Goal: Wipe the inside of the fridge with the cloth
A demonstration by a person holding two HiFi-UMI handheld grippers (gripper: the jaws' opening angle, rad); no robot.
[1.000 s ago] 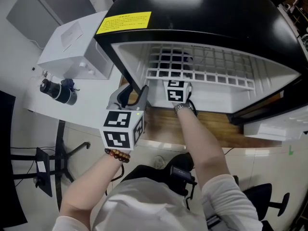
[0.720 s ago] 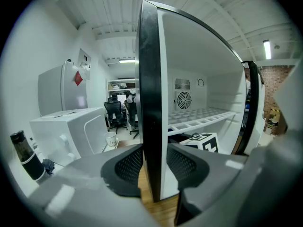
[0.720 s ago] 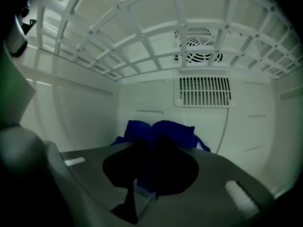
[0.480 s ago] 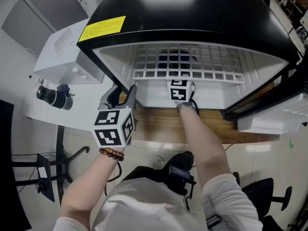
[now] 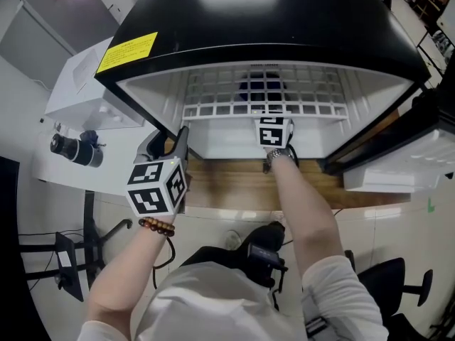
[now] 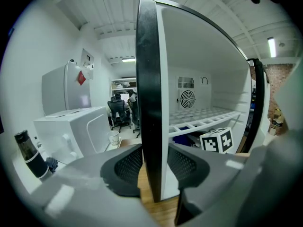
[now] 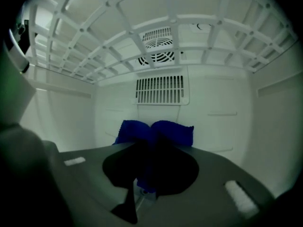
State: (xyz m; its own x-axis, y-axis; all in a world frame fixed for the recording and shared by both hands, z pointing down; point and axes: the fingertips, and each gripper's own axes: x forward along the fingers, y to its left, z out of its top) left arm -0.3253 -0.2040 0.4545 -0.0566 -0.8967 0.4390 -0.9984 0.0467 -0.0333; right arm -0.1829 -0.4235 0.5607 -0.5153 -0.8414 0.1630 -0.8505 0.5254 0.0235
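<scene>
While a small black fridge (image 5: 284, 20) stands open on a wooden counter (image 5: 227, 183), a person seen from above reaches toward it with a gripper in each hand. At centre left of the head view, the left gripper (image 5: 173, 139) is clenched on the front edge of the fridge's side wall (image 6: 150, 103), with one jaw on the black outer face and the other on the white inner face. In the middle of that view, the right arm reaches into the fridge beneath the white wire shelf (image 5: 263, 109), and only the marker cube (image 5: 274, 132) of its gripper shows.

From inside, the right gripper (image 7: 149, 167) is closed on a bunched blue cloth (image 7: 156, 131), which sits low in the white interior, in front of the back wall (image 7: 213, 117) and just below a slatted vent grille (image 7: 161, 90). A round fan (image 7: 158, 39) shows higher up, behind the shelf.

A yellow label (image 5: 126, 52) sits on the fridge's top, upper left. Left of the fridge are a white box (image 5: 85, 84) and a dark bottle (image 5: 75, 150).
</scene>
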